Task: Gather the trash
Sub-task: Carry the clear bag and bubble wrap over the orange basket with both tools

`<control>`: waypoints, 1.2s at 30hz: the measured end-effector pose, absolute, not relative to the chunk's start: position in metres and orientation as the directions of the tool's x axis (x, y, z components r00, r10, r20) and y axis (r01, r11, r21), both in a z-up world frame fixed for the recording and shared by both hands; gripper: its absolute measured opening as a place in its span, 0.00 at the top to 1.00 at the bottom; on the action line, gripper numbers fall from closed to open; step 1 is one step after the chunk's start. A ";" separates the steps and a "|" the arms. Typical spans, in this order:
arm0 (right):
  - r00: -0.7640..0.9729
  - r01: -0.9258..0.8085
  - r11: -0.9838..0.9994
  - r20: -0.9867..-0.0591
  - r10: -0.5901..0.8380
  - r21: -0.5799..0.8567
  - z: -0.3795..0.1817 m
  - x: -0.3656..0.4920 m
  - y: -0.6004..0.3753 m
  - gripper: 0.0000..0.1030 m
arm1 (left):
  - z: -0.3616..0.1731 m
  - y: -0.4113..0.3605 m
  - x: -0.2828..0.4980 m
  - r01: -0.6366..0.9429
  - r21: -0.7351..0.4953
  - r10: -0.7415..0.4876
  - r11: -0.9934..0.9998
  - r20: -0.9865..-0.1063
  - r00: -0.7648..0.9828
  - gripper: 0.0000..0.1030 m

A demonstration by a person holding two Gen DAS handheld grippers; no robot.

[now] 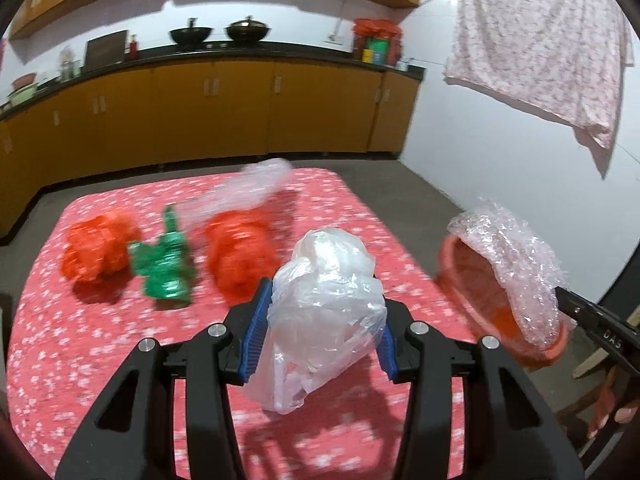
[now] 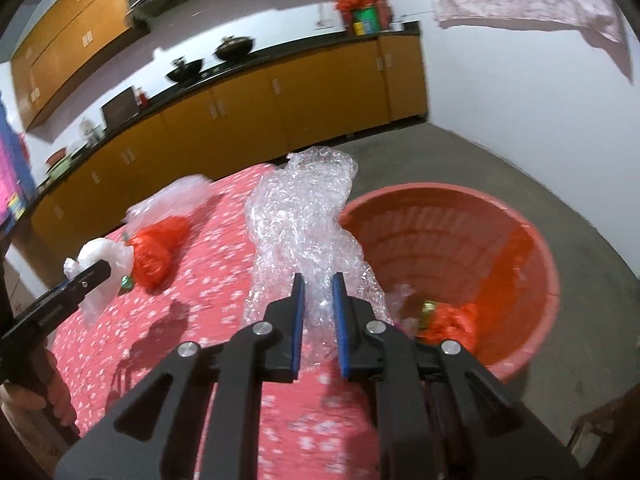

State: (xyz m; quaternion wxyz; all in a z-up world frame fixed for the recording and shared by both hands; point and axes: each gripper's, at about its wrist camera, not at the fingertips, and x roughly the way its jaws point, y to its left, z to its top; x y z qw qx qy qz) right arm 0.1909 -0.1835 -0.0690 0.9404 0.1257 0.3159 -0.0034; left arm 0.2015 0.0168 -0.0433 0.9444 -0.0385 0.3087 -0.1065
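My left gripper (image 1: 323, 292) is shut on a crumpled white plastic bag (image 1: 328, 312), held above the red flowered tablecloth (image 1: 80, 360). On the cloth behind it lie two orange-red bags (image 1: 100, 248) (image 1: 240, 256), a green crumpled wrapper (image 1: 166, 264) and a clear plastic bag (image 1: 248, 188). My right gripper (image 2: 318, 278) is shut on a sheet of bubble wrap (image 2: 304, 216), held at the table's right edge beside a red plastic bin (image 2: 420, 190). Inside the bin lie an orange bag (image 2: 456, 320) and other scraps. In the left wrist view the bubble wrap (image 1: 508, 256) hangs over the bin (image 1: 464, 264).
Orange kitchen cabinets (image 1: 240, 112) with a dark counter and woks run along the back wall. A pink cloth (image 1: 540, 40) hangs on a line at the right. The bin stands on grey floor (image 2: 480, 152) right of the table. A hand (image 2: 36, 392) holds the left gripper's handle.
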 end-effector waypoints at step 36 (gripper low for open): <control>0.805 0.338 0.905 -0.577 -0.137 0.258 -0.087 0.185 -0.299 0.86 | -0.057 -0.178 0.248 0.498 -0.168 -0.485 0.851 -0.615 0.621 0.55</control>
